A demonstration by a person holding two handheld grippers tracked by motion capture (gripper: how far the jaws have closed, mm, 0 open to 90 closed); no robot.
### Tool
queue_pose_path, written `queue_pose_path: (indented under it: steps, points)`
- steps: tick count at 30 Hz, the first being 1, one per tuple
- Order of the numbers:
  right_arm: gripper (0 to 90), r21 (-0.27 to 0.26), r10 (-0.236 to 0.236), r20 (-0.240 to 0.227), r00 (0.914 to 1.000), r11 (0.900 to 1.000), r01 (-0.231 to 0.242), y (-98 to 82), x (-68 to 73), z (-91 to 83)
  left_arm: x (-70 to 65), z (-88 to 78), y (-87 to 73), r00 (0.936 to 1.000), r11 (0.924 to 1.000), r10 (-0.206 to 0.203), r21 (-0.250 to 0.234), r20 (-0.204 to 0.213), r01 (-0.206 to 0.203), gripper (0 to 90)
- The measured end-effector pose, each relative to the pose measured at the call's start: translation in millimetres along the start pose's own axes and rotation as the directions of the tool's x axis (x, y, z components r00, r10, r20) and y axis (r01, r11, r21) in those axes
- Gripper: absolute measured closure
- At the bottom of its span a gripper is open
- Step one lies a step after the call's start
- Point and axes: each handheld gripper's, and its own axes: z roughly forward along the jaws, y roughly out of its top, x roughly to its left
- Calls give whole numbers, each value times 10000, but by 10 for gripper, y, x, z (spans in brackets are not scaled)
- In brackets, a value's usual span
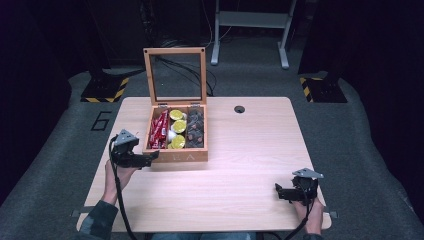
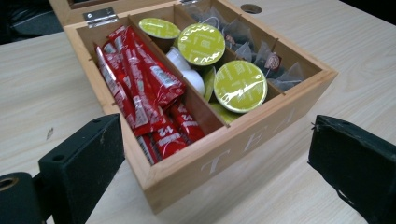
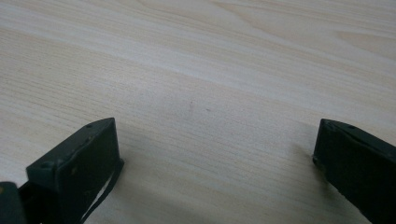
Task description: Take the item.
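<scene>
A wooden tea box (image 1: 192, 156) (image 2: 261, 135) stands on the table with its glass-paned lid (image 1: 175, 75) raised upright. Its left compartment holds red sachets (image 1: 159, 130) (image 2: 144, 88), the middle one green-lidded capsules (image 1: 178, 126) (image 2: 240, 86) and a white capsule (image 2: 187, 72), the right one clear pyramid tea bags (image 1: 195, 126) (image 2: 261, 51). My left gripper (image 1: 150, 157) (image 2: 217, 163) is open, its jaws wide apart at the box's near left corner. My right gripper (image 1: 282, 192) (image 3: 215, 163) is open low over bare wood at the table's near right.
The light wooden table (image 1: 250, 150) has a round cable hole (image 1: 239, 109) (image 2: 251, 8) behind the box. Beyond the far edge lie grey floor, cables, a white desk frame (image 1: 250, 25) and yellow-black striped stand feet (image 1: 106, 90).
</scene>
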Motion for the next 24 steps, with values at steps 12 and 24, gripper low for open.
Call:
queue_pose_path:
  steps: [12, 24]
  points:
    - [0, 4, -4, -8, 10000, 10000, 4, 0, -1, 0, 38, 107, 201, 9997, 9995, -155, -270, 189, 160, 42]
    - [0, 6, -6, -12, 10000, 10000, 6, 1, -1, 0, 71, 239, 414, 9991, 9997, -82, -241, 420, 92, 45]
